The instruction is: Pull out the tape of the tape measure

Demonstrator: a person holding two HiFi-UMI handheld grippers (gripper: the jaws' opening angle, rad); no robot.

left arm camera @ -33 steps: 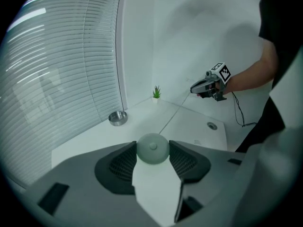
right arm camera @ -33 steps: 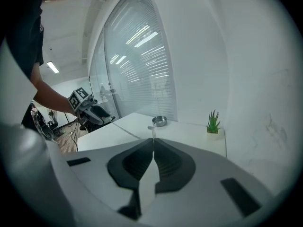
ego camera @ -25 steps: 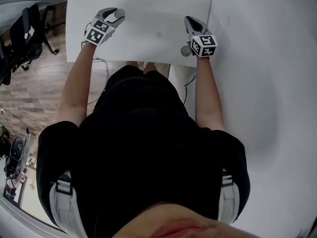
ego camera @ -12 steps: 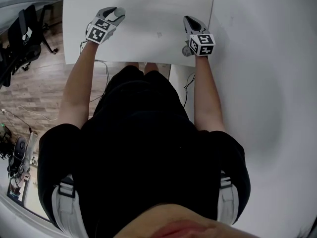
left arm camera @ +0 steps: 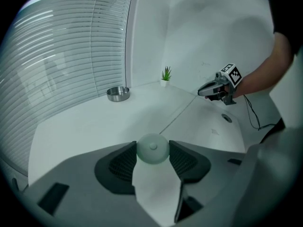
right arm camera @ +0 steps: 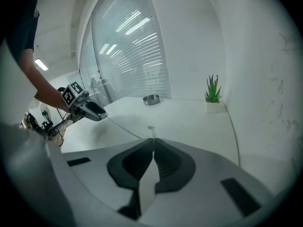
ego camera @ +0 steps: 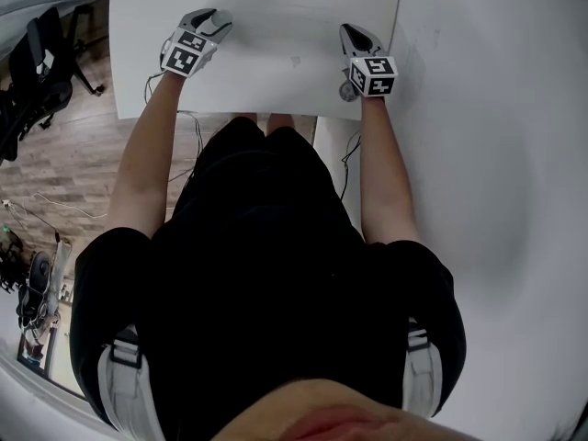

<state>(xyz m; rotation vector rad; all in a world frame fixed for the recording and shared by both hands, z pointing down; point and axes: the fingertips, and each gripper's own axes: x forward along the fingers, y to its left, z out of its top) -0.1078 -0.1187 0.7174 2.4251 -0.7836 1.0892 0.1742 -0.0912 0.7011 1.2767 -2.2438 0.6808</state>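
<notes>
A small round pale-green tape measure [left arm camera: 153,148] sits between the pads of my left gripper [left arm camera: 152,151], which is shut on it. Its thin tape [left arm camera: 177,116] runs out across the white table [ego camera: 266,72] to my right gripper [left arm camera: 202,93]. In the right gripper view the jaws of the right gripper [right arm camera: 152,149] are pressed together on the tape's end tab [right arm camera: 151,129]. From there the tape [right arm camera: 124,127] leads to the left gripper [right arm camera: 100,115]. The head view shows the left gripper [ego camera: 217,18] and the right gripper [ego camera: 352,33] apart, low over the table.
A metal bowl [left arm camera: 118,93] and a small potted plant [left arm camera: 165,74] stand at the table's far side by the wall. A round cable hole [left arm camera: 227,118] lies near the right hand. Office chairs [ego camera: 32,72] stand on the wood floor to the left.
Both grippers have sunk closer to the table top, keeping their spacing. The grips on the tape measure and on the tape end are the same.
</notes>
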